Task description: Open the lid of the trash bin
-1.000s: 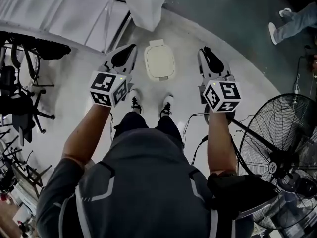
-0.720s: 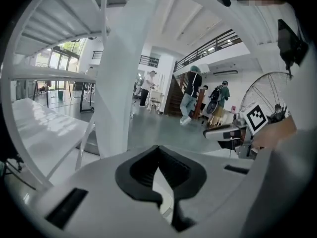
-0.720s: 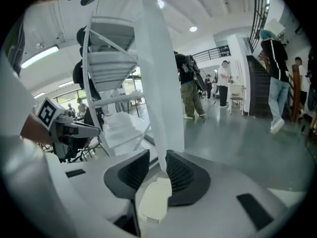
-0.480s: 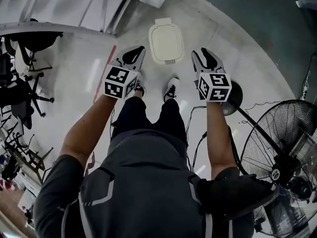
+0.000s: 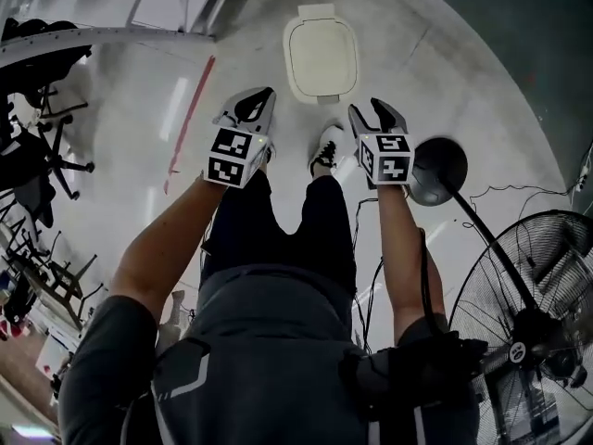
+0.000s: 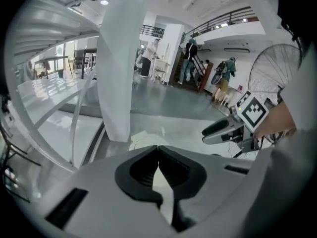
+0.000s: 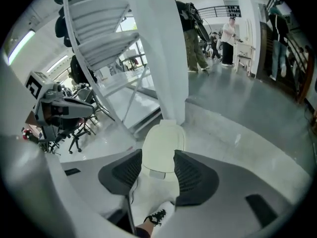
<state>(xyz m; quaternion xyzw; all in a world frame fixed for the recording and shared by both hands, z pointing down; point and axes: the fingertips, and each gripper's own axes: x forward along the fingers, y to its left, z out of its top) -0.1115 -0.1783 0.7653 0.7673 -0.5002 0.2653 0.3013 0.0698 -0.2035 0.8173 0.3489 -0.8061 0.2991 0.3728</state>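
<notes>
The white trash bin point(image 5: 321, 56) stands on the pale floor ahead of the person's feet, its lid down. Both grippers hang in the air short of it, pointing down. My left gripper point(image 5: 264, 97) is shut, its tips meeting point(image 6: 158, 147), and part of the bin point(image 6: 143, 137) shows beyond them. My right gripper point(image 5: 369, 111) is open; its jaws have just been opening, with nothing held. In the right gripper view the bin point(image 7: 161, 148) shows through the gap of that gripper point(image 7: 158, 155), well beyond the pads.
A standing fan point(image 5: 547, 313) with a round black base point(image 5: 438, 170) is close on the right. Office chairs point(image 5: 42, 146) crowd the left. A white pillar point(image 7: 158, 48) and a staircase rise behind the bin. The person's shoe point(image 5: 326, 148) stands between the grippers.
Both grippers have dropped lower and closer to the floor in front of the bin. The right jaws have spread open. The bin's lid has stayed down.
</notes>
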